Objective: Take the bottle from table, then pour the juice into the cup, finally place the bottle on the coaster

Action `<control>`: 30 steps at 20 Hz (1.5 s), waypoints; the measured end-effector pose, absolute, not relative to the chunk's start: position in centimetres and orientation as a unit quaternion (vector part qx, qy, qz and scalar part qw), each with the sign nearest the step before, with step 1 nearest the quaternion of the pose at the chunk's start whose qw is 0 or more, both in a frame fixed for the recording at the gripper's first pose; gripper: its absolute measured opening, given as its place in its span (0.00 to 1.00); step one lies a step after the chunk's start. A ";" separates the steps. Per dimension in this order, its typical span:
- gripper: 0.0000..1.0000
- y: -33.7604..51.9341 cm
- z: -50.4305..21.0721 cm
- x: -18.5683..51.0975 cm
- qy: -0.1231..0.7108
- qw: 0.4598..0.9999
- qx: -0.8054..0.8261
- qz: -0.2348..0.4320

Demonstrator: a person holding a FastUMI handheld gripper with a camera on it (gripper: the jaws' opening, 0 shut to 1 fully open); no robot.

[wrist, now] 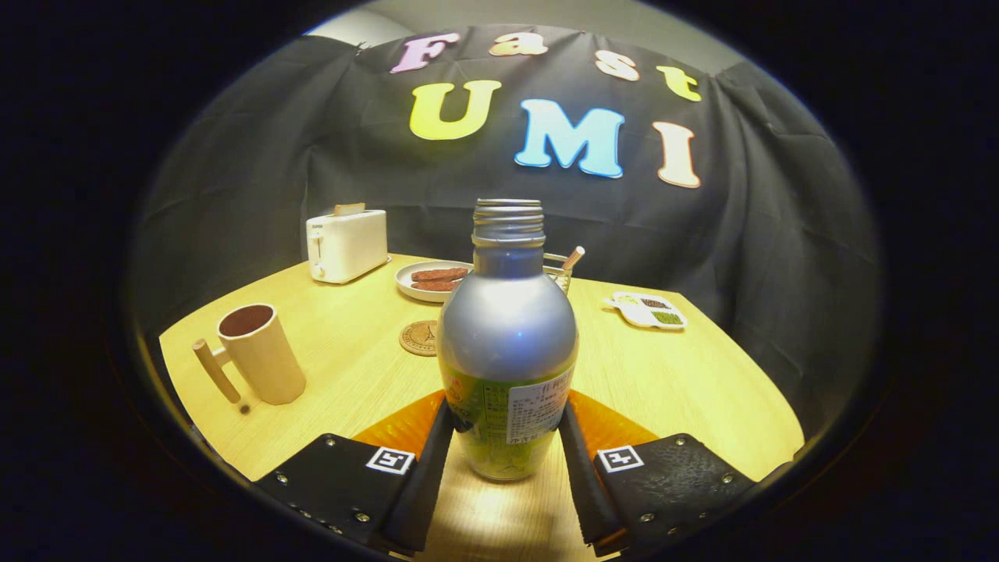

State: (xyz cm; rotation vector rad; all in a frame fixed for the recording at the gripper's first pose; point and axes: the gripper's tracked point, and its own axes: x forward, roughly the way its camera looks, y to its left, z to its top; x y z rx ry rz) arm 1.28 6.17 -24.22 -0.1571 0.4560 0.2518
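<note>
silver bottle (506, 328) with a green label, tan cup (261, 355), white toaster (347, 244), brown round coaster (419, 338), pale wood-grain counter (671, 375), black tongs (506, 460) with orange bits

bench (687, 382): pale wood, lower half of frame | wall (780, 234): black cloth, draped, behind bench | light: warm, dim at edges

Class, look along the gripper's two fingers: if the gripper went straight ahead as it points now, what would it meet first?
The bottle: it stands upright between the fingers of the gripper, which flank its lower body. Whether the fingers press it yet is unclear.
</note>
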 end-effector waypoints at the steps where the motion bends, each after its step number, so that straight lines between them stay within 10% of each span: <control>1: 0.71 6.4 -23.8 1.4 0.224 0.962 -0.091 0.129; 30: 0.71 15.7 -21.0 0.3 0.168 0.821 -0.495 0.228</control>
